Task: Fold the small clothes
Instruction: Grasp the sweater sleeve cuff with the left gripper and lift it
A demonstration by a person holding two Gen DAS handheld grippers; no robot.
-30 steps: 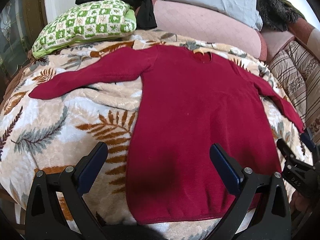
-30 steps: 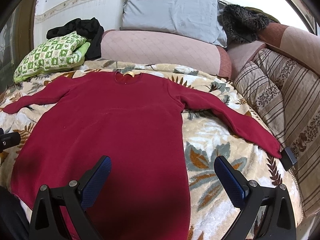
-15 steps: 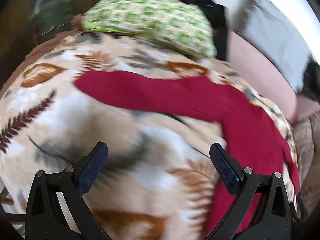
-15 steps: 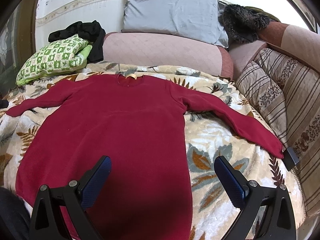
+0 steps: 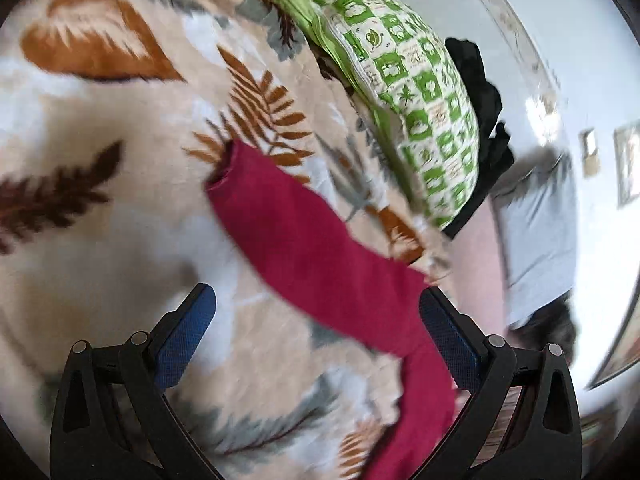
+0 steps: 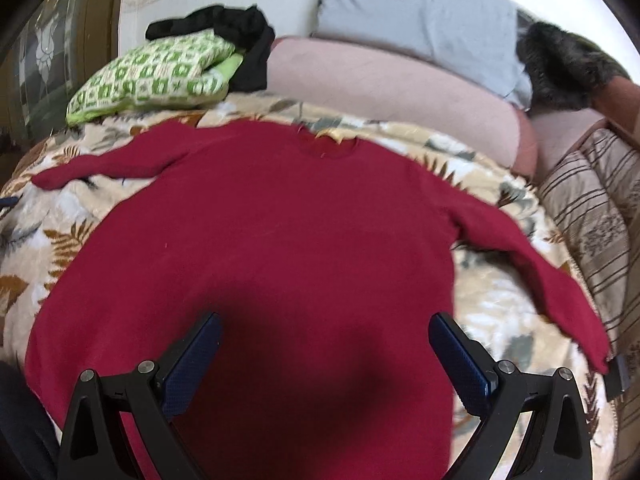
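Flat, the red sweater (image 6: pixel 280 240) spreads beneath both gaping tongs (image 6: pixel 324 354).

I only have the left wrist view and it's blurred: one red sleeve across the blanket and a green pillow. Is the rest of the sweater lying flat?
Observer: Yes. In the right wrist view the sweater lies spread flat on the blanket, neckline toward the pillows.
Operator: Where's the other sleeve?
Observer: The other sleeve is stretched out straight toward the striped cushion, its cuff near the blanket's edge.
Operator: Is the right tool holding anything?
Observer: No. The right tool is open above the sweater's lower body, with nothing between its fingers.
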